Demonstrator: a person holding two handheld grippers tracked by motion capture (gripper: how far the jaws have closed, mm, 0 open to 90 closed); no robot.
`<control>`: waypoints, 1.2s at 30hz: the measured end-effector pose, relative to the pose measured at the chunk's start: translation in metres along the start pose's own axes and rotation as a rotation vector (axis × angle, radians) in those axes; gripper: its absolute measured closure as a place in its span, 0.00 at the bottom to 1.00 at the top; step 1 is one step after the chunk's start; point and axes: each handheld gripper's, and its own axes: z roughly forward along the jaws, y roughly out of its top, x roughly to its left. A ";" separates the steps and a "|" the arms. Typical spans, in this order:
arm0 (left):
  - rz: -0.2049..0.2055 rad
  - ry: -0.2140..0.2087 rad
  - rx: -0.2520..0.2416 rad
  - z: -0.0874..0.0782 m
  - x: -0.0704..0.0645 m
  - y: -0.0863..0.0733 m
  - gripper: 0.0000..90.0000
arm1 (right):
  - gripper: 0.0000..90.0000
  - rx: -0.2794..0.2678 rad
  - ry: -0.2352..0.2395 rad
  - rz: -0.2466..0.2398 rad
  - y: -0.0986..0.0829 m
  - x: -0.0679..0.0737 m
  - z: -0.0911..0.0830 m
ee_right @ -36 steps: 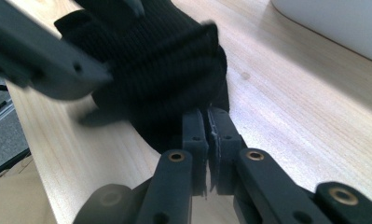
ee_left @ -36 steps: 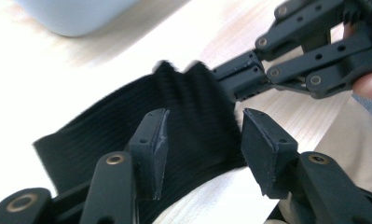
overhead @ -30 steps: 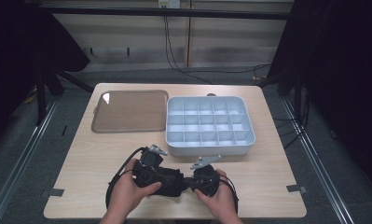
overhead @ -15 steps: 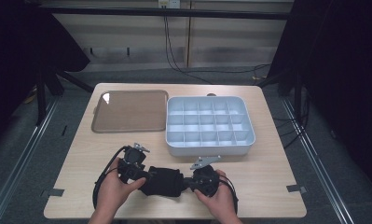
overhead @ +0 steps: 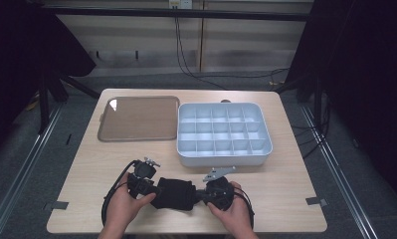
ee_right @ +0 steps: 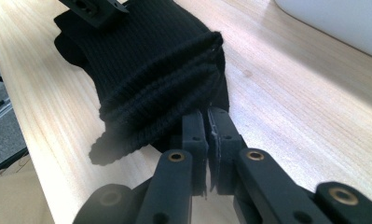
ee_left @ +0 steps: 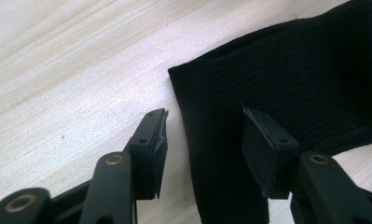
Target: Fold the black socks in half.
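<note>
A folded black ribbed sock [overhead: 173,193] lies on the near counter [overhead: 295,179]. The right gripper [ee_right: 207,116] pinches its bunched edge to anchor it, while the left gripper [ee_left: 202,135], jaws apart, straddles the opposite edge, ready to grip.

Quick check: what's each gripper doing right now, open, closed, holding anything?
Left gripper: open, jaws either side of the edge of the black knit cloth, not clamped.
Right gripper: closed, pinching the cloth's folded end.

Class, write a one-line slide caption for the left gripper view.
Open left gripper straddling the edge of a black ribbed knit cloth on a pale wooden table.
</note>
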 end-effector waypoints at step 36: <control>-0.039 -0.054 0.018 0.010 -0.001 -0.007 0.80 | 0.90 0.005 0.002 0.002 -0.001 -0.001 -0.001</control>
